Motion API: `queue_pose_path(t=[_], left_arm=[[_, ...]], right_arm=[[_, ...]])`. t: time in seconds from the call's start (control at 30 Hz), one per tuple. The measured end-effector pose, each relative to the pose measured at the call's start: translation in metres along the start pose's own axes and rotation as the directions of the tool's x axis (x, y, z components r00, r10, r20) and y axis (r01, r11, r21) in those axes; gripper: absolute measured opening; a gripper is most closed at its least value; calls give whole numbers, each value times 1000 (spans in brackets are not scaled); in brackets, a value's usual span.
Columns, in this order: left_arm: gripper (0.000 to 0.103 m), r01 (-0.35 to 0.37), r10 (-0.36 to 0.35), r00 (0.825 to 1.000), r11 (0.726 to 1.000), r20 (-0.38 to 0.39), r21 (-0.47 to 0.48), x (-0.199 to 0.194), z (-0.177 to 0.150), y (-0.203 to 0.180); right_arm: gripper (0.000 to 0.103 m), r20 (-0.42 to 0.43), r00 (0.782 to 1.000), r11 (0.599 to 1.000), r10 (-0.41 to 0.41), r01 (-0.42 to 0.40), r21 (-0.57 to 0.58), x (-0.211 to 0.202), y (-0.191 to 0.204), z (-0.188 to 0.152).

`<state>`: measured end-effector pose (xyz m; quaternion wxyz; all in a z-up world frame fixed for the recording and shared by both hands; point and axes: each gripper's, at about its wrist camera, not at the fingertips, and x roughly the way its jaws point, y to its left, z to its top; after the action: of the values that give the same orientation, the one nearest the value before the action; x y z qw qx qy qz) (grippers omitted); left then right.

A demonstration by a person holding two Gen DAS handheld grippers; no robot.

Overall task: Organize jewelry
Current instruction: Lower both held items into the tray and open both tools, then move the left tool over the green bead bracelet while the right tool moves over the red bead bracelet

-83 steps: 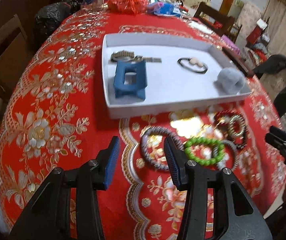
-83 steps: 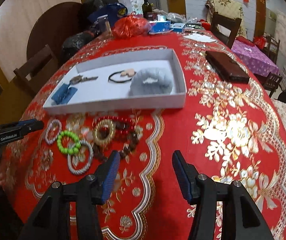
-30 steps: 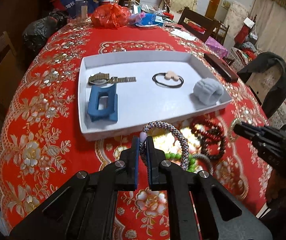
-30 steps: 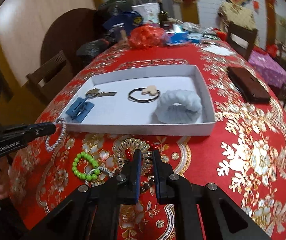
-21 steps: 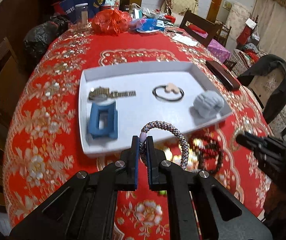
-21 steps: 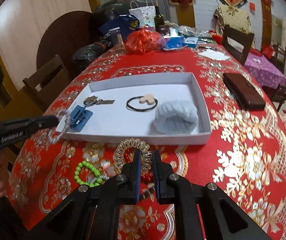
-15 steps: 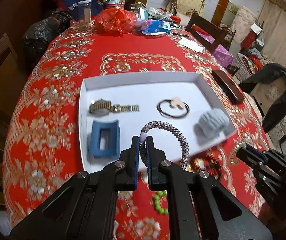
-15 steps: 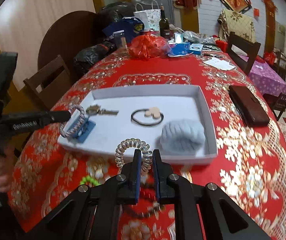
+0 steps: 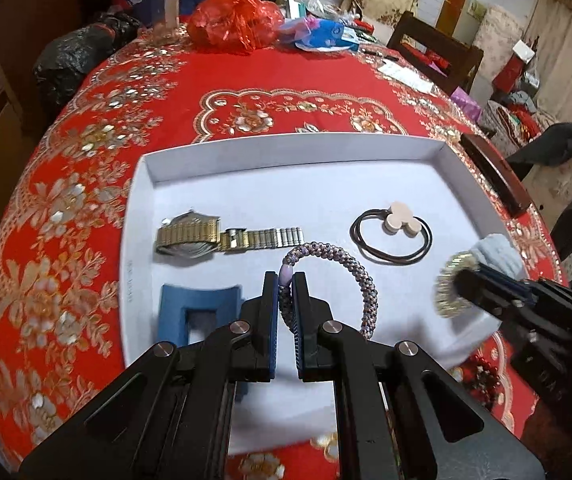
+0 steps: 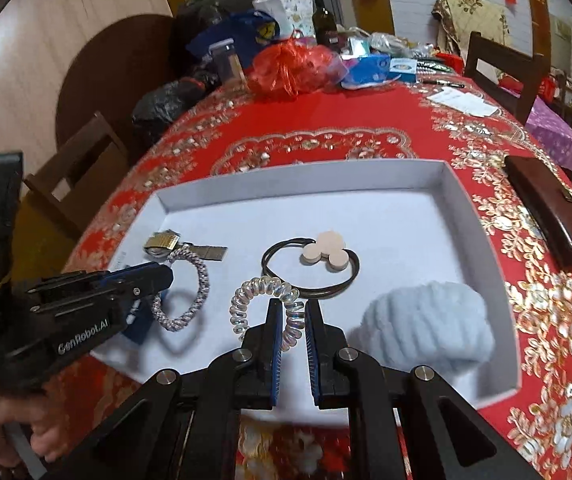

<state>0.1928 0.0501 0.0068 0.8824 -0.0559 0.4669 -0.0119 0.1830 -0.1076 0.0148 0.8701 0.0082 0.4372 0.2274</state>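
Note:
My left gripper [image 9: 284, 280] is shut on a purple braided bracelet [image 9: 359, 276] and holds it above the white tray [image 9: 286, 146]; the bracelet also shows in the right wrist view [image 10: 200, 280]. My right gripper [image 10: 293, 309] is shut on a clear spiral hair tie [image 10: 248, 292], also above the tray [image 10: 305, 178]; it appears at the right in the left wrist view [image 9: 451, 284]. In the tray lie a gold watch [image 9: 190, 234], a blue clip [image 9: 174, 312], a black hair tie with beige discs [image 9: 391, 232] and a pale blue scrunchie [image 10: 425, 322].
A red patterned cloth [image 9: 86, 152] covers the round table. A dark brown case [image 10: 549, 210] lies right of the tray. Red beads [image 9: 481, 376] lie by the tray's near right corner. Bags, a bottle and a red bundle [image 9: 234, 24] crowd the far edge. Chairs stand around.
Both grippers shut on their pieces on the cloth, lifted them, and moved forward over the tray.

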Motion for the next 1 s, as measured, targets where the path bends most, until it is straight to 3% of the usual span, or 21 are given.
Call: queue_pose_path(t=[0.2,0.4,0.47,0.53,0.57,0.63,0.77,0.9,0.97,1.0], left_arm=[[5,-13,15,1000,998,-23,58,20,-2,-9],[7,-27,30,999,997,-40,70,26,-6,-10],[12,-34,37,999,995,-37,91,26,-8,-13],[22,-34,38,999,994,-29,108,23,-9,-16],[32,-31,33,999,993,-20,110,21,-9,-17],[43,-29,30,1000,994,-9,104,18,-8,-18],[43,-18,17,1000,998,17,57,6,-2,-13],[43,-30,28,995,999,94,19,-21,5,-9],[43,-42,42,989,999,142,3,-41,6,-7],[43,-34,34,986,999,161,0,-51,6,-7]], right_arm=[[10,-63,998,999,-28,30,29,27,-9,-5],[12,-79,997,1000,-5,7,23,30,-8,-5],[17,-70,998,1000,-1,2,18,28,-8,-6],[32,-62,998,1000,-6,6,12,25,-8,-6],[34,-51,999,1000,-7,7,8,22,-9,-6],[34,-34,999,1000,-5,5,8,17,-9,-5],[34,10,1000,1000,28,-28,7,-1,-9,-1],[34,94,994,998,56,-54,-20,-34,-3,3],[49,136,988,998,67,-64,-27,-52,-2,2],[65,186,979,997,79,-72,-41,-67,-2,-1]])
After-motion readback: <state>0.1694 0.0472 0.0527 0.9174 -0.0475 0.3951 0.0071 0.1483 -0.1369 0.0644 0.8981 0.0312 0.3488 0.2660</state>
